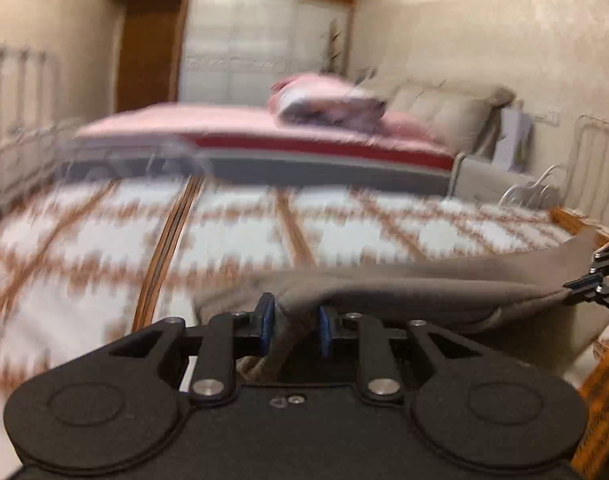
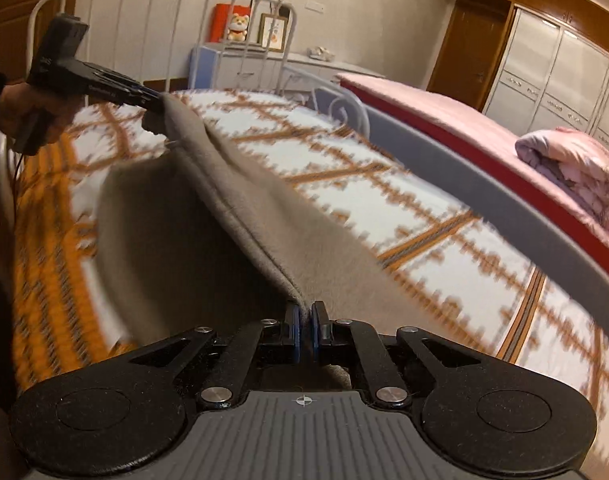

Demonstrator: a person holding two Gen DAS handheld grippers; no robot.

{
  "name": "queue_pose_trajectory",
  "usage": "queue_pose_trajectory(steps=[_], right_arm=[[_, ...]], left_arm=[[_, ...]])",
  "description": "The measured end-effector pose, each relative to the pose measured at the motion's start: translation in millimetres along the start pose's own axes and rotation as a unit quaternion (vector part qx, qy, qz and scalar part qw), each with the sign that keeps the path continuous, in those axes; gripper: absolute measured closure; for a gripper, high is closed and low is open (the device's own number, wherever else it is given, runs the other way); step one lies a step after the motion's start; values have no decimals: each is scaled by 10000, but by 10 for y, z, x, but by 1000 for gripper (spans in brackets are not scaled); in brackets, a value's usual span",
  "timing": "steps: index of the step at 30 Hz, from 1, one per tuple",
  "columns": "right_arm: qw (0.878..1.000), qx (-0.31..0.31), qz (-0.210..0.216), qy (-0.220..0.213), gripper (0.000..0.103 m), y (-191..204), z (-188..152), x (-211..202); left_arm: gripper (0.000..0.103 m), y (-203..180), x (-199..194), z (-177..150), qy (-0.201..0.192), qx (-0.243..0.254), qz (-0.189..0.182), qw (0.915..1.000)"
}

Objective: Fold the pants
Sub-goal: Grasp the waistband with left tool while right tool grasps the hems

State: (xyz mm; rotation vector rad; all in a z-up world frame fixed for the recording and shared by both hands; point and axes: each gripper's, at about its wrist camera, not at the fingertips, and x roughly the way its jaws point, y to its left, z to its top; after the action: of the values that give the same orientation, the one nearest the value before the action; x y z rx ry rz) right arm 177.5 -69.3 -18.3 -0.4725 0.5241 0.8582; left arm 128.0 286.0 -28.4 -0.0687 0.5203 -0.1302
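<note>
The grey-brown pants hang stretched between my two grippers above a bed with a white and orange patterned cover. My left gripper is shut on one end of the pants; it shows far left in the right wrist view. My right gripper is shut on the other end; it shows at the right edge of the left wrist view. The cloth sags on both sides of the taut edge and partly rests on the cover.
A white metal bed frame stands at the far end. A second bed with pink sheet and a rolled quilt lies beyond a grey rail. A white wardrobe stands at the back.
</note>
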Motion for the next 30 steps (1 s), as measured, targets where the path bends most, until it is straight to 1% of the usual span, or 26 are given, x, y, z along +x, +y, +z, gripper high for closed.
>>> queue_pose_trajectory(steps=[1, 2, 3, 4, 6, 7, 8, 9, 10, 11, 12, 13, 14, 15, 16, 17, 19, 21, 24, 27, 30], right_arm=[[10000, 47, -34, -1, 96, 111, -119, 2], [9999, 93, -50, 40, 93, 173, -214, 10], [9997, 210, -87, 111, 92, 241, -312, 4], [9991, 399, -146, 65, 92, 247, -398, -46], [9944, 1033, -219, -39, 92, 196, -526, -183], [9909, 1323, -238, -96, 92, 155, -568, -238], [9855, 1667, -273, -183, 91, 92, -615, -298], [9808, 1913, -316, -231, 85, 36, -644, -332], [9757, 2152, -335, -250, 79, -16, -671, -350], [9703, 2383, -315, -269, 62, -77, -686, -351], [9648, 2590, -334, -298, 46, -126, -699, -342], [9601, 2751, -376, -330, 43, -171, -700, -346], [9536, 2968, -352, -350, 43, -217, -717, -320], [9475, 3168, -277, -339, 43, -295, -719, -309], [9389, 3423, -181, -318, 43, -388, -752, -305], [9296, 3674, -131, -271, 43, -438, -790, -269], [9113, 4111, -46, -243, 44, -564, -878, -235], [8962, 4428, 3, -270, 44, -650, -961, -226], [8814, 4717, 64, -241, 44, -781, -1074, -205], [8745, 4844, 52, -227, 44, -843, -1110, -154], [8708, 4910, 54, -253, 44, -879, -1111, -139]], left_arm=[[78, 2, 9, -100, 228, -112, 167, 9995], [76, 6, 12, -204, 454, -239, 311, 9982], [76, 6, -5, -301, 666, -342, 504, 9959], [76, 7, -34, -351, 756, -440, 730, 9935], [76, 52, -147, -375, 758, -835, 839, 9901], [74, 56, -215, -347, 656, -1029, 878, 9886], [65, 45, -278, -308, 553, -1215, 840, 9875], [51, 29, -318, -259, 485, -1381, 769, 9862], [46, 8, -333, -213, 424, -1499, 726, 9851], [44, 2, -325, -169, 377, -1609, 670, 9840], [46, -5, -303, -128, 345, -1751, 609, 9821], [47, 12, -272, -119, 364, -1954, 549, 9785], [54, 42, -220, -114, 406, -2136, 551, 9745], [60, 72, -157, -128, 461, -2371, 557, 9688], [64, 85, -112, -181, 531, -2554, 525, 9640], [70, 108, -66, -203, 598, -2650, 539, 9609], [70, 80, -12, -268, 696, -2701, 536, 9588], [70, 111, 56, -324, 756, -2834, 535, 9545], [70, 212, 70, -388, 573, -3171, 484, 9454], [70, 270, 128, -372, 526, -3288, 426, 9420], [70, 306, 229, -314, 543, -3320, 455, 9406]])
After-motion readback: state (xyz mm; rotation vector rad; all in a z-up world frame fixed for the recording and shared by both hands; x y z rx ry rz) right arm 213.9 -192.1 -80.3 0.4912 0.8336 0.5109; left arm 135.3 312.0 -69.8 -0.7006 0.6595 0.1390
